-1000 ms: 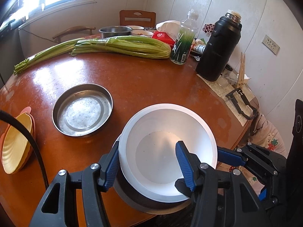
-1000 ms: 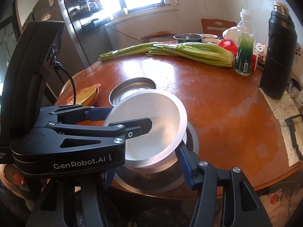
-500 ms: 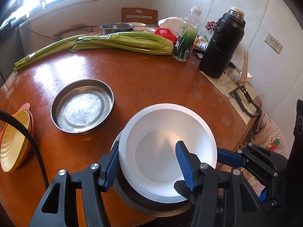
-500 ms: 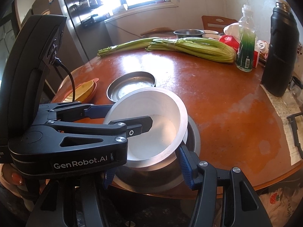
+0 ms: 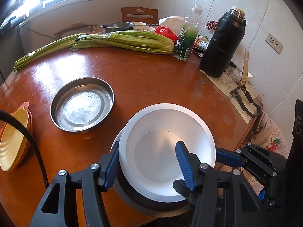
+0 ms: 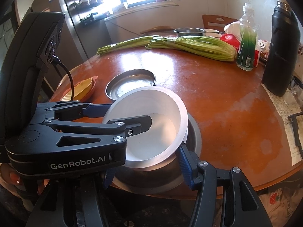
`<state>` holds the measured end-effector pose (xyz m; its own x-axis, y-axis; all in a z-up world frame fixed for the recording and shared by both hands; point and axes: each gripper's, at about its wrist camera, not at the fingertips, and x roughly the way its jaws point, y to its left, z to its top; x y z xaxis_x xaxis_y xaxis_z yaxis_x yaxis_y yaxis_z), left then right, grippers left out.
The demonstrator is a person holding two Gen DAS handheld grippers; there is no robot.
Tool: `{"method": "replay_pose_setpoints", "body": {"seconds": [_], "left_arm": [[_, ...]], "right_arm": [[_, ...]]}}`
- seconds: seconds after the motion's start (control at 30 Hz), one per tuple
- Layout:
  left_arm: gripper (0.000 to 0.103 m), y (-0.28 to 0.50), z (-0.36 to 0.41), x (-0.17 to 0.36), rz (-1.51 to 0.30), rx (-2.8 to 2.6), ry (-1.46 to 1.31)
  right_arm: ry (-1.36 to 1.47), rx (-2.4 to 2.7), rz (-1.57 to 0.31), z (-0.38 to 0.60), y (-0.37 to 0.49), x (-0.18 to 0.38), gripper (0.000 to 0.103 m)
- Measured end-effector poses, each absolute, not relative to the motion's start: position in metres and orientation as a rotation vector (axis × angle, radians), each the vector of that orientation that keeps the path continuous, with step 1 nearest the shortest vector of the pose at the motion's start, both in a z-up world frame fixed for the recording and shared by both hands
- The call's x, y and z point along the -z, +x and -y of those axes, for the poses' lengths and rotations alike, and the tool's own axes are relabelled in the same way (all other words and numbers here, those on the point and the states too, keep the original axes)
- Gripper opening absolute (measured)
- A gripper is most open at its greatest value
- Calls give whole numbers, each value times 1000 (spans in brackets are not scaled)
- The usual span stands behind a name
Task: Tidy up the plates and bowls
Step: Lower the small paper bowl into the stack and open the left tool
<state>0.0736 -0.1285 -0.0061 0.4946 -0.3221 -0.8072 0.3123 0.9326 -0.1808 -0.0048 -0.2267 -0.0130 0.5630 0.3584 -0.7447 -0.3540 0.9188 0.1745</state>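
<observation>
A white bowl (image 5: 166, 151) (image 6: 151, 132) is tilted at the near edge of the round table. It sits above a second white bowl (image 6: 186, 134) nested in a steel bowl (image 5: 132, 198) (image 6: 195, 138). My left gripper (image 5: 146, 151) (image 6: 126, 117) is shut on the top bowl's left wall, one pad outside and one inside. My right gripper (image 6: 146, 162) comes in low from the right. Its pads clamp the steel bowl's near wall, partly hidden by the left gripper. A flat steel plate (image 5: 82, 105) (image 6: 130, 84) lies further left. Yellow and orange dishes (image 5: 13, 138) (image 6: 83, 89) are stacked at the left edge.
Celery bunches (image 5: 123, 40), a green bottle (image 5: 186, 37), a black thermos (image 5: 221, 45) and a steel pot (image 5: 116, 26) line the far side. A black clip (image 5: 246, 102) lies on paper at the right edge. The bowl stack overhangs the table's near rim (image 6: 246, 187).
</observation>
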Motion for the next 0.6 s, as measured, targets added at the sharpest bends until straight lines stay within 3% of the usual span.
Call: {"method": "replay_pose_setpoints", "body": {"seconds": [0.6], "left_arm": [[57,75,125,7,-988,380,-27]], "right_arm": [[4,-403,-876,232,-3,12,60]]}}
